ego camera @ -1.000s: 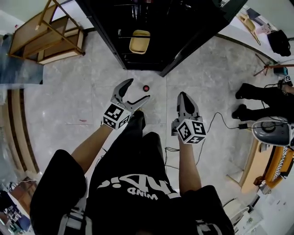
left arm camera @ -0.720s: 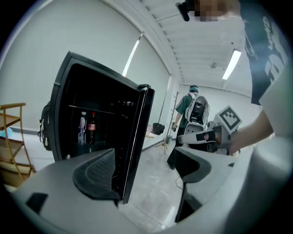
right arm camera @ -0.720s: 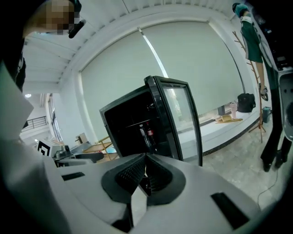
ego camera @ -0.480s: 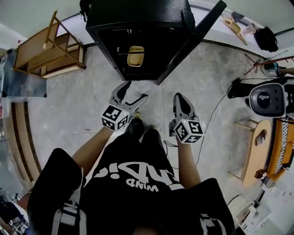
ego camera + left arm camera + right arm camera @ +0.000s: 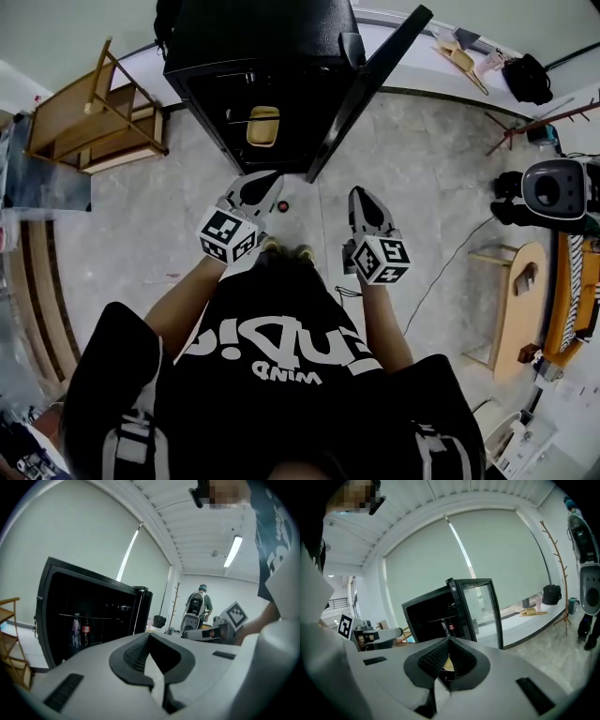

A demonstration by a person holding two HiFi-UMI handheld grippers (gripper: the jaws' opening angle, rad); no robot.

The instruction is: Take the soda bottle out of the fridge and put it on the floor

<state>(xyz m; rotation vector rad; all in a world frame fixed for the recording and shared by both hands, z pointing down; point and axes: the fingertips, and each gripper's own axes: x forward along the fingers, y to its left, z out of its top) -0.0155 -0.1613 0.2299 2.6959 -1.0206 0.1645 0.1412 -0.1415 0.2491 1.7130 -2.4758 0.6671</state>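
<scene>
Fridge (image 5: 253, 37), black with its door (image 5: 370, 84) swung wide, stands at the top of the head view on a pale tiled floor (image 5: 422, 169). A yellow thing (image 5: 263, 125) lies on a shelf inside. The soda bottle (image 5: 284, 205) stands on the floor just in front of the fridge. From above it shows only as a small red cap, just beside the tip of the left gripper (image 5: 262, 185) and apart from it. The right gripper (image 5: 359, 194) is held alongside, also pointing at the fridge. A wooden rack (image 5: 89, 112) sits off to the left.

In the left gripper view the left gripper (image 5: 149, 637) has its jaws pressed together tip to tip with nothing between them. Beyond them is the fridge (image 5: 89, 611), with a red-labelled bottle (image 5: 86, 629) on a shelf. The right gripper (image 5: 220, 631) shows at right, and a person with a backpack (image 5: 199, 604) stands far off.

In the right gripper view the right gripper (image 5: 448, 641) also has its jaws closed and empty. They aim at the open fridge (image 5: 440, 609), where another red-labelled bottle (image 5: 451, 627) shows.
</scene>
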